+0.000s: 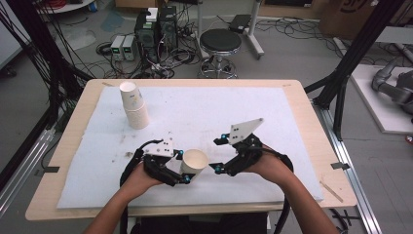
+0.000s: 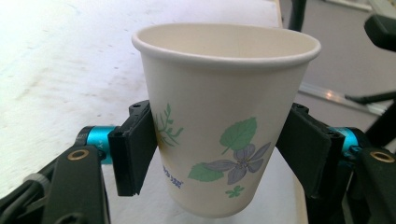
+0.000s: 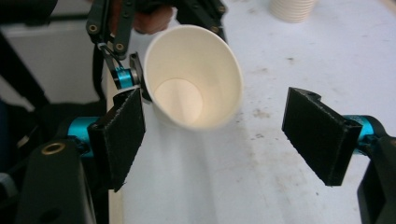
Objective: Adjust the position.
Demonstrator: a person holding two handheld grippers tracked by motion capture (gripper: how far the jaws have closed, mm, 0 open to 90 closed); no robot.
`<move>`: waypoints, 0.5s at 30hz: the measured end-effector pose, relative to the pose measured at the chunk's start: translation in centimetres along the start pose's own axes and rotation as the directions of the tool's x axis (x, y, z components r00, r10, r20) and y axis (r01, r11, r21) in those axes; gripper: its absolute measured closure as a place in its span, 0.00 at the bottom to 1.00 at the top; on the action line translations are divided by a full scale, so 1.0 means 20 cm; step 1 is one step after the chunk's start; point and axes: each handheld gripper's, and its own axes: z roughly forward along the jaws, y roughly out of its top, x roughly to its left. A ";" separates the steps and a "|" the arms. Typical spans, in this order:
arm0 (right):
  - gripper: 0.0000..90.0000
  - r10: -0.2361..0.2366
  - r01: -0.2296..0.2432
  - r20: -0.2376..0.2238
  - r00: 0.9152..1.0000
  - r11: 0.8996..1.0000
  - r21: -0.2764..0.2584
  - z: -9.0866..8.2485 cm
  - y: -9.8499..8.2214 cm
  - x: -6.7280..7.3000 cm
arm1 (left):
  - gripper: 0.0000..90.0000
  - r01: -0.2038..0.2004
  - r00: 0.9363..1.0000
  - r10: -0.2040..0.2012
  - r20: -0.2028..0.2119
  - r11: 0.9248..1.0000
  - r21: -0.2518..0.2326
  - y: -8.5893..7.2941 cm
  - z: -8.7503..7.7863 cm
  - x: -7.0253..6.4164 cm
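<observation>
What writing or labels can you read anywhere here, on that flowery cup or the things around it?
Paper cup held in the left gripper: small blue print low on its side, beside the leaf and flower pattern, too blurred to read.
Cardboard box on the floor at the far right: a dark printed mark, cut off by the frame edge, unreadable.
Stack of cups on the table: no writing can be made out.
Nothing else carries legible text.

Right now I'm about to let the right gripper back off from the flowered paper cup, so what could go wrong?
The left gripper pinches the paper cup across its thin wall; squeezing harder could crumple it. The cup tilts over the white mat, so a loose grip might drop it. The right gripper stands open close by and could knock it.
</observation>
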 end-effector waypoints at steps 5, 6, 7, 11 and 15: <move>0.24 0.094 -0.088 0.074 0.993 0.992 -0.085 -0.05 -0.15 -0.01 | 0.33 0.020 0.997 -0.025 -0.067 0.997 -0.071 -0.05 -0.05 0.02; 0.24 0.115 -0.105 0.090 0.989 0.989 -0.105 -0.05 -0.18 -0.01 | 0.33 0.026 0.996 -0.033 -0.078 0.996 -0.086 -0.06 -0.06 0.03; 0.24 0.125 -0.113 0.108 0.986 0.987 -0.116 -0.06 -0.21 -0.01 | 0.33 0.030 0.995 -0.039 -0.089 0.995 -0.100 -0.07 -0.06 0.03; 0.24 0.186 -0.157 0.171 0.967 0.973 -0.171 -0.09 -0.33 -0.02 | 0.33 0.031 0.991 -0.048 -0.127 0.991 -0.131 -0.10 -0.09 0.04; 0.24 0.233 -0.189 0.209 0.950 0.959 -0.211 -0.11 -0.42 -0.02 | 0.33 0.035 0.986 -0.061 -0.157 0.985 -0.166 -0.11 -0.12 0.06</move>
